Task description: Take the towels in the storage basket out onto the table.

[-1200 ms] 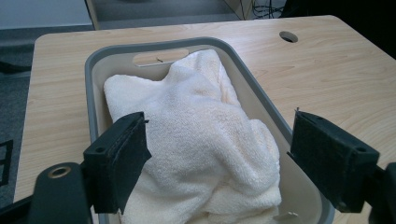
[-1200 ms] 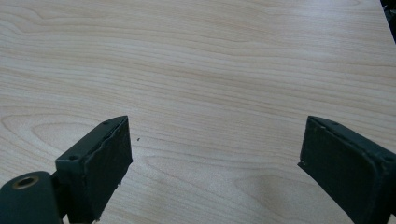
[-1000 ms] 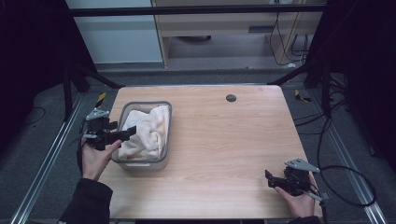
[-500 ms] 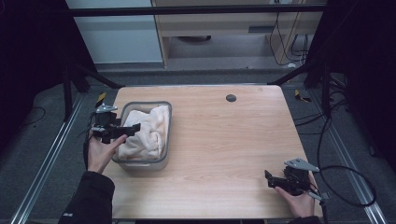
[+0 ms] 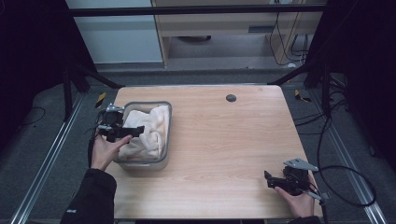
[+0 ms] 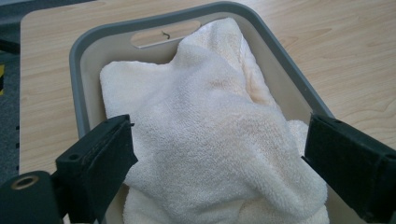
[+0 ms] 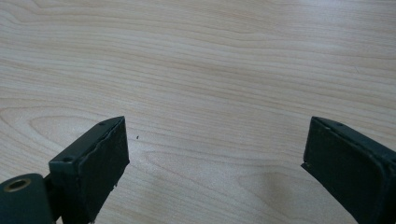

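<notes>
A grey plastic bin (image 5: pixel 165 126) stands at the left of the wooden table with a crumpled cream towel (image 5: pixel 145 130) inside it. My left gripper (image 5: pixel 136 130) is open and hovers over the bin's left side, its jaws spread wide over the towel (image 6: pixel 210 140) and the bin rim (image 6: pixel 79 51). Nothing is pinched between them. My right gripper (image 5: pixel 268 179) rests open near the table's front right edge, held by a hand, with bare wood (image 7: pixel 215 93) between its jaws.
A small dark round hole (image 5: pixel 230 98) sits near the table's far edge. The tabletop (image 5: pixel 233 140) stretches wide between the bin and the right gripper. A metal frame and cables surround the table on the floor.
My left gripper has moved forward along the bin's left side and further in over the towel. The right gripper has stayed put.
</notes>
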`<state>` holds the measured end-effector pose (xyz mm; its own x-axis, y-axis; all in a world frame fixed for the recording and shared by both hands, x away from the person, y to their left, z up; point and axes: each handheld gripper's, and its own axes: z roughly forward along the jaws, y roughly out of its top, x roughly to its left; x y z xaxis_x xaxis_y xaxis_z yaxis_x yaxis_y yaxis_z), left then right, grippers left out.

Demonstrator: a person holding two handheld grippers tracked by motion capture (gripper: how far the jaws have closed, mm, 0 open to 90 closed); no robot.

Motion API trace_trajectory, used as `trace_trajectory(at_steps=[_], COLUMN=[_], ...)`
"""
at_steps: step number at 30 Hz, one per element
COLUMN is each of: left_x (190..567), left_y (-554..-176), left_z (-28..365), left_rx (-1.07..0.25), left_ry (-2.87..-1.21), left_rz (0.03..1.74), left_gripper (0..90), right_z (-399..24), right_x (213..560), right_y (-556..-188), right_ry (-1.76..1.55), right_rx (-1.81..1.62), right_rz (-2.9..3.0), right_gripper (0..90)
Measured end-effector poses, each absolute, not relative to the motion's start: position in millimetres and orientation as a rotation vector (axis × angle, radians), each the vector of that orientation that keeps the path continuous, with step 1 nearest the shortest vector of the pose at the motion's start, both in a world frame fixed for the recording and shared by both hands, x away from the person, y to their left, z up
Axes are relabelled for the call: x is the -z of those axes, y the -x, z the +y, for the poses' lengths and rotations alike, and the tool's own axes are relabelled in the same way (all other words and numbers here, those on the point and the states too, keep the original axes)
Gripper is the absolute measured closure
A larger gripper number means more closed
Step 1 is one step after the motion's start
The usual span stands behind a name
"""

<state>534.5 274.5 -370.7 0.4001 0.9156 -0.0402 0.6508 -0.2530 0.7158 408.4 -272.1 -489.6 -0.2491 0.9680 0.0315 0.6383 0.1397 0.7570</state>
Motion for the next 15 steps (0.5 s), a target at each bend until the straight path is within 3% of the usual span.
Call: trace_trajectory(at_steps=[15], left_x=[381], left_y=[-542], left_z=[263], left_rx=[-0.517], left_ry=[-2.091], left_rz=[1.327], left_gripper=[2.3], right_z=[-272], right_x=[491], right_y=[-410], right_ry=[-1.538], right_rx=[-0.917], right_rz=[1.969], right_gripper=[4.9])
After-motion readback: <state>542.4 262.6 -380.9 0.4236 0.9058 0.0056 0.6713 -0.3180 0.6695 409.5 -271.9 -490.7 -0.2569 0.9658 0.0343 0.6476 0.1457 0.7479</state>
